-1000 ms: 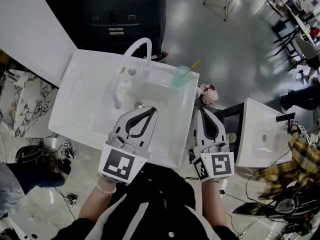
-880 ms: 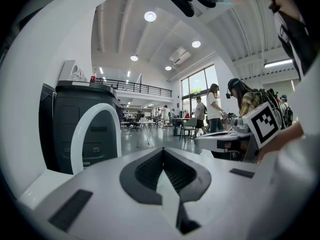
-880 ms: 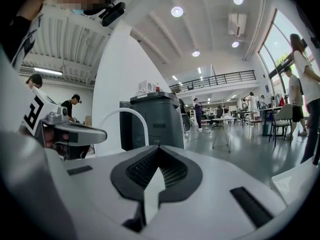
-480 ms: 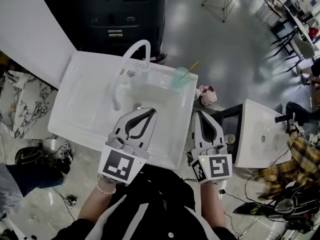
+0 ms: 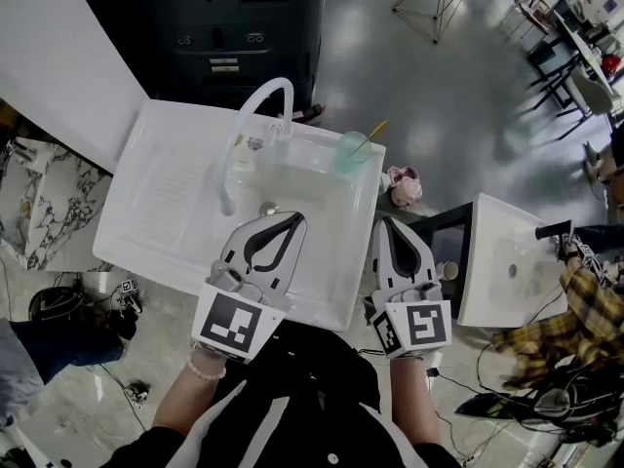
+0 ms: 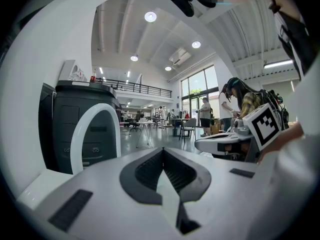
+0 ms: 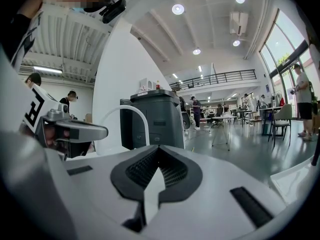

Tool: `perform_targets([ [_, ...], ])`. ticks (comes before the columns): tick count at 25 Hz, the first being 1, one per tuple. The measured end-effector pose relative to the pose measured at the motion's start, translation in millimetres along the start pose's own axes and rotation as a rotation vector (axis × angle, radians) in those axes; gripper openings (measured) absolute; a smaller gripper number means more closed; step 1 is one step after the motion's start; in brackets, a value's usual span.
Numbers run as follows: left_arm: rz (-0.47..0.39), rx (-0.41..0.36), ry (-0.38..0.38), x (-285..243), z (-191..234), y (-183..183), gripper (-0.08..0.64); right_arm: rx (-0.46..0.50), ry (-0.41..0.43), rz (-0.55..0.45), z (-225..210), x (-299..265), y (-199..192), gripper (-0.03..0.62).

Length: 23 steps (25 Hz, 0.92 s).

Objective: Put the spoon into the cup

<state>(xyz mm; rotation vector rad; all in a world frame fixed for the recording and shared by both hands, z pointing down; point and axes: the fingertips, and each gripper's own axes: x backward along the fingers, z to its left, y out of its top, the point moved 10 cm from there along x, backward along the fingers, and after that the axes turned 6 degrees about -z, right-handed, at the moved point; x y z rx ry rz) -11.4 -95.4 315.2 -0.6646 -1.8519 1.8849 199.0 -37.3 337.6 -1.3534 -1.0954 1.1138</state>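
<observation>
A pale green cup (image 5: 351,151) stands on the far right corner of the white sink (image 5: 166,193). A yellow spoon (image 5: 373,131) leans inside it, its handle sticking out to the upper right. My left gripper (image 5: 300,215) hovers over the basin, shut, with nothing between its jaws. My right gripper (image 5: 390,220) hangs beside the sink's right edge, also shut and empty. Both sit well short of the cup. In the left gripper view the left gripper (image 6: 162,149) shows its jaws meeting at the tip. The right gripper (image 7: 159,148) shows the same in its own view.
A curved white faucet (image 5: 255,115) arches over the basin, and the drain (image 5: 269,207) lies just past my left gripper. A dark cabinet (image 5: 234,27) stands behind the sink. A pink cloth (image 5: 405,185) lies on the floor, and a second white sink (image 5: 507,261) stands to the right.
Neither gripper has moved. Only a person at the far right edge of the head view has shifted.
</observation>
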Motion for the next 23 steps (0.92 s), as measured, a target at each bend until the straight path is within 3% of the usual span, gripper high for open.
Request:
perform_targets([
  [23,0.006,0.004,-0.006,1.1,1.9,-0.7,-0.002,0.007,0.015,0.036,4.2,-2.2,-3.2,0.002],
])
